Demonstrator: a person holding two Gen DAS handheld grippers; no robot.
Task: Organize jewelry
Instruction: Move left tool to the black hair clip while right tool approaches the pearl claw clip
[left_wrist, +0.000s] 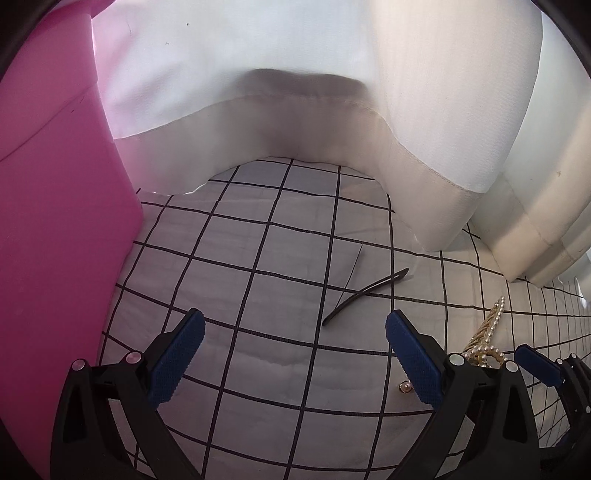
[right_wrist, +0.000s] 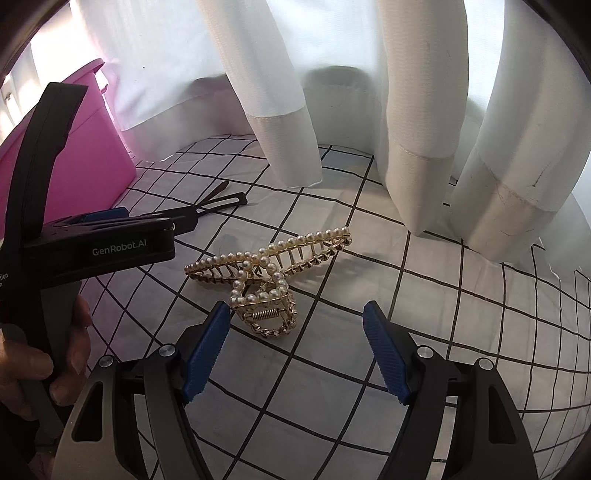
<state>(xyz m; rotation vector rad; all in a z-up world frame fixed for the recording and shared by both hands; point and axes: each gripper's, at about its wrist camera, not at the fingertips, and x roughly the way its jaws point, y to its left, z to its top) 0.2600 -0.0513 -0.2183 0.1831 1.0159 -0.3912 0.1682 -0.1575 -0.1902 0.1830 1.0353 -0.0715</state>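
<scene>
A gold hair claw clip set with pearls (right_wrist: 266, 273) lies on the checked cloth, just ahead of my right gripper (right_wrist: 295, 325), which is open and empty with its left pad next to the clip's spring end. Part of the clip also shows in the left wrist view (left_wrist: 487, 332) at the right. A black hair clip (left_wrist: 364, 297) lies ahead and right of my left gripper (left_wrist: 295, 332), which is open and empty. A small gold earring (left_wrist: 404, 387) lies by the left gripper's right finger. The pink box (left_wrist: 55, 221) stands at the left.
White curtains (right_wrist: 406, 110) hang down onto the checked cloth (left_wrist: 258, 258) at the back. The left gripper's body and the hand that holds it (right_wrist: 74, 240) fill the left of the right wrist view, over the black clip (right_wrist: 221, 203).
</scene>
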